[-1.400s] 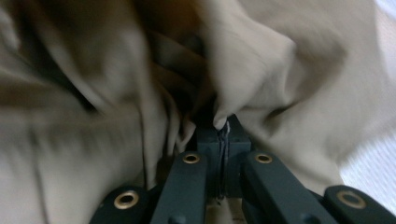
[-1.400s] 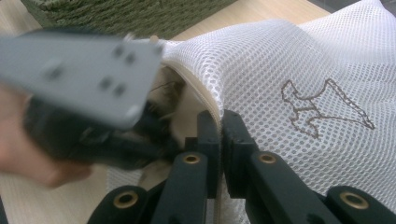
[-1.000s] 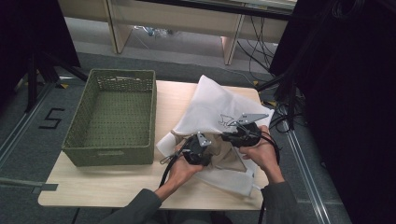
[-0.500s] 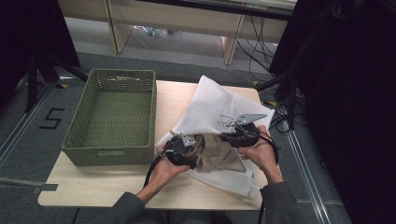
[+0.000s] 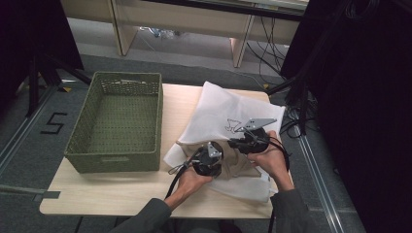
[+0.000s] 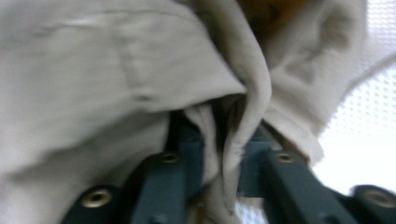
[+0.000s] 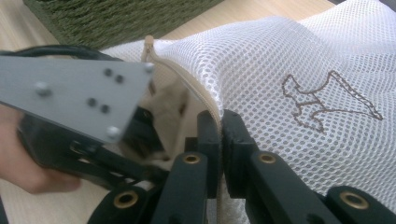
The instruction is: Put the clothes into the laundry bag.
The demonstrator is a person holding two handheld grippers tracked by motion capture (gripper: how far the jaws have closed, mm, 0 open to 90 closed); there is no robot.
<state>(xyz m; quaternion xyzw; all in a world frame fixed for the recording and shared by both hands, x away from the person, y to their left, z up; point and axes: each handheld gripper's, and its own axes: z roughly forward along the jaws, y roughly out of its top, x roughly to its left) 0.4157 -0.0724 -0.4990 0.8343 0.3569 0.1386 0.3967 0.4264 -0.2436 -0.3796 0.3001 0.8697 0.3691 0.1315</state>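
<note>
My right tongs (image 7: 220,140) pinch the mesh bag's (image 5: 228,109) rim; left tongs (image 6: 219,158), just closing, pinch beige cloth (image 6: 116,70). Green basket (image 5: 116,124) stands beside on the desk (image 5: 97,194).

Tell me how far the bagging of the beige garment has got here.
Done: the mesh bag lies unzipped, and the right gripper pinches its zipper edge. In hand: the left gripper, jaws just closing, has a fold of the beige garment between them at the opening. Left: pushing the garment fully inside and zipping up; the green basket holds nothing.
</note>
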